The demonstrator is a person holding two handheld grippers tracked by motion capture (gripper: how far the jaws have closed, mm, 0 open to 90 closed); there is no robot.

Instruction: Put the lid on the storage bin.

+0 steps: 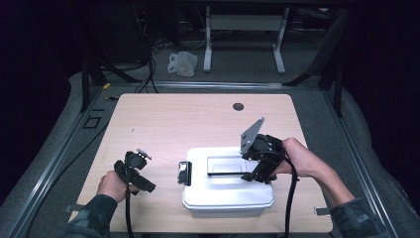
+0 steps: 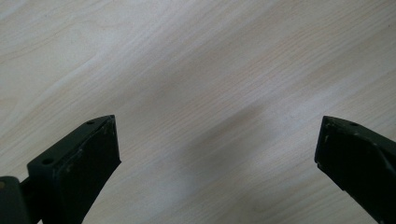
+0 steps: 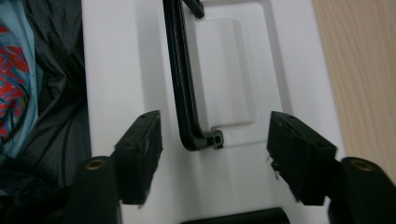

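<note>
A white plastic box with a closed lid stands at the near middle of the wooden table. A thin black handle lies flat in the lid's recess, and a black latch sits on the box's left end. My right gripper hovers over the lid's right part. In the right gripper view its jaws stand open on either side of the handle's bent end, clear of it. My left gripper rests left of the box, open over bare wood.
A round cable hole marks the table's far side. On the floor beyond lie a white plastic bag and cables, near a desk frame's legs. The person's dark clothing borders the box in the right gripper view.
</note>
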